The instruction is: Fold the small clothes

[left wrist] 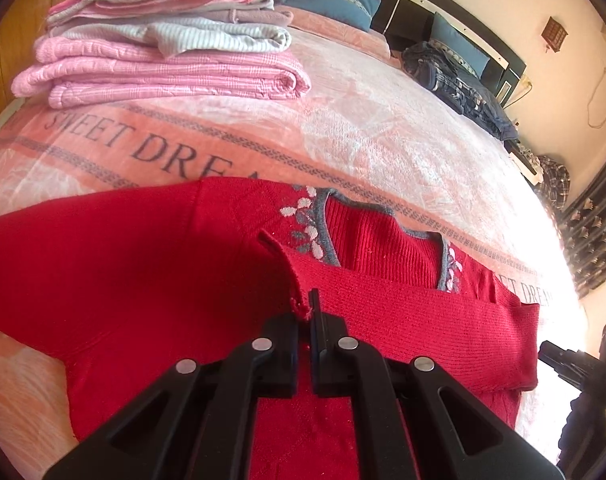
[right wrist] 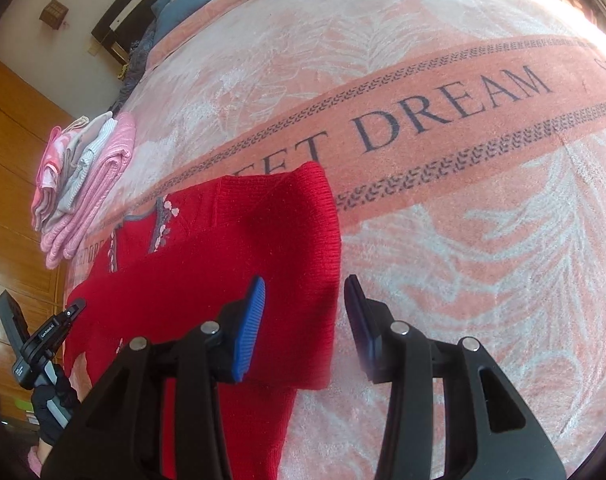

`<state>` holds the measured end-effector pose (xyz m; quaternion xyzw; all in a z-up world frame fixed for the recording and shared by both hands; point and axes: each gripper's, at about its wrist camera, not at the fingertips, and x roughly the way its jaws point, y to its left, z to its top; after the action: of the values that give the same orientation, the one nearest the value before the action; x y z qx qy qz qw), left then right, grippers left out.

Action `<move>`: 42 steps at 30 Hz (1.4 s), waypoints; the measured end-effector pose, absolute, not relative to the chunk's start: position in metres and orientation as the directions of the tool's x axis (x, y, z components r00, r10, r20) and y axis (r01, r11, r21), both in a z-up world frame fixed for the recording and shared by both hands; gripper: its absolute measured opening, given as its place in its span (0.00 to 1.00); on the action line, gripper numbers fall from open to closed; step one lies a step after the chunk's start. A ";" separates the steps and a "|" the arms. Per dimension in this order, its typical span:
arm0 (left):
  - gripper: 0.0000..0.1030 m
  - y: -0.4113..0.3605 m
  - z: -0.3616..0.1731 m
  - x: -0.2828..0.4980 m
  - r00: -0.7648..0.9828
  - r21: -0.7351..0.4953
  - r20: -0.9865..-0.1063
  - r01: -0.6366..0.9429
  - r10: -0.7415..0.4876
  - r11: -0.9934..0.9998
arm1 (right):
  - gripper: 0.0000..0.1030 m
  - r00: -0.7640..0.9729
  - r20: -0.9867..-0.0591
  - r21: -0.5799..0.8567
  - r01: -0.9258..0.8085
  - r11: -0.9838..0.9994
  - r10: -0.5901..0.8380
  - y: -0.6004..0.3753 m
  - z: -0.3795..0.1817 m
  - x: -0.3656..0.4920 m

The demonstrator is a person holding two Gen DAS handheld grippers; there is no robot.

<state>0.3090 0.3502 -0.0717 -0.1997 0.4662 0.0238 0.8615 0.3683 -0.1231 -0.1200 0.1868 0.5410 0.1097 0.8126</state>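
Red sweater mid-fold on the bed: left gripper clenched on its cuff, right gripper released; next, apparently, laying the sleeve flat.

a pink and white blanket printed with "sweet dream" is spread over the bed. blue pillows and a dark bundled cover are seen at its head end, against a dark headboard. wooden panelling is seen beside the bed.

A bed in a pink lettered blanket fills the room; dark headboard, cream wall, wooden wardrobe.
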 end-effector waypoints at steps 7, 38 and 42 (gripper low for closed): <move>0.08 0.348 -0.114 0.306 0.479 -0.259 -0.869 -0.230 -0.123 0.938 | 0.39 0.340 -0.917 0.215 -0.019 0.976 0.209 -0.101 -0.141 0.370; 0.42 0.702 -0.102 0.099 0.401 -0.281 -0.913 -0.758 0.080 0.588 | 0.53 0.299 -0.880 0.291 -0.274 0.916 0.369 0.090 -0.115 0.360; 0.42 0.733 -0.106 0.085 0.467 -0.368 -0.881 -0.780 0.079 0.506 | 0.53 0.301 -0.887 0.268 -0.280 0.922 0.350 0.101 -0.122 0.363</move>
<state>0.0846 0.7333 -0.1063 -0.4071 0.4307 0.2848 0.7534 0.3632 0.1006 -0.1222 0.0313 0.5579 0.1953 0.8060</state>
